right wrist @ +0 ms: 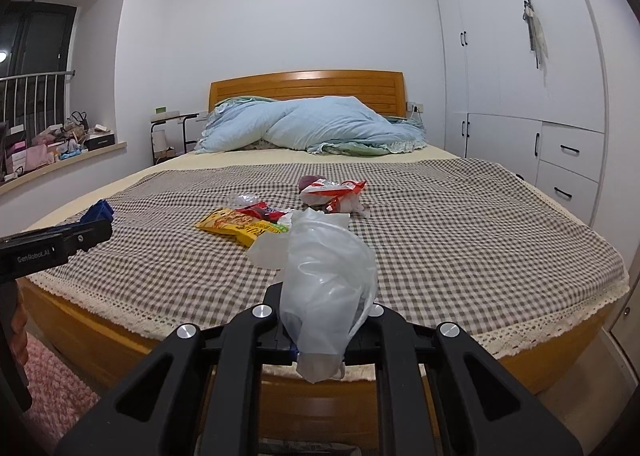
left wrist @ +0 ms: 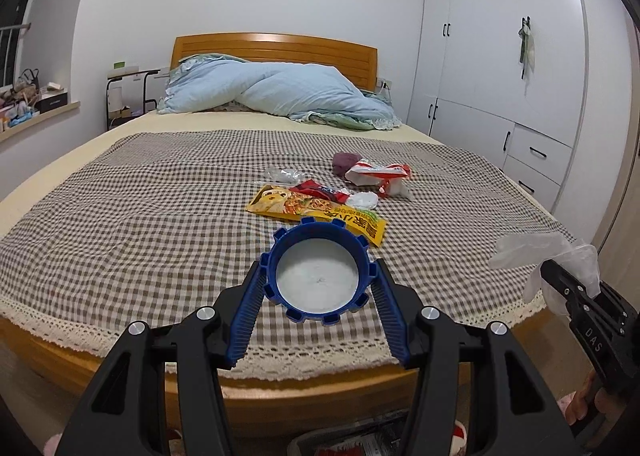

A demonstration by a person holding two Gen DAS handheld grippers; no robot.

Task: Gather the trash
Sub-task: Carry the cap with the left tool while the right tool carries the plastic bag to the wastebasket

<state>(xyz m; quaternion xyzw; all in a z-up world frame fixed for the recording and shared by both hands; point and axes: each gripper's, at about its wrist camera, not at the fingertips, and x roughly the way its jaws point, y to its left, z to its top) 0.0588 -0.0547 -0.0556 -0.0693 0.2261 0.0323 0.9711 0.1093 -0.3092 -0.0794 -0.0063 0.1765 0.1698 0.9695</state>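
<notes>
Two grippers: left (left wrist: pixel 318 282) fingers clasp a blue cap (left wrist: pixel 318 276), right (right wrist: pixel 320 330) apparently pinch a plastic bag (right wrist: pixel 326 280).

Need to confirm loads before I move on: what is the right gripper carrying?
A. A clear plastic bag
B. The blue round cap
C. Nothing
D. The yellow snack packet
A: the right gripper is shut on a crumpled clear plastic bag, while the blue round cap sits in the left gripper and the yellow snack packet lies on the bed.
</notes>
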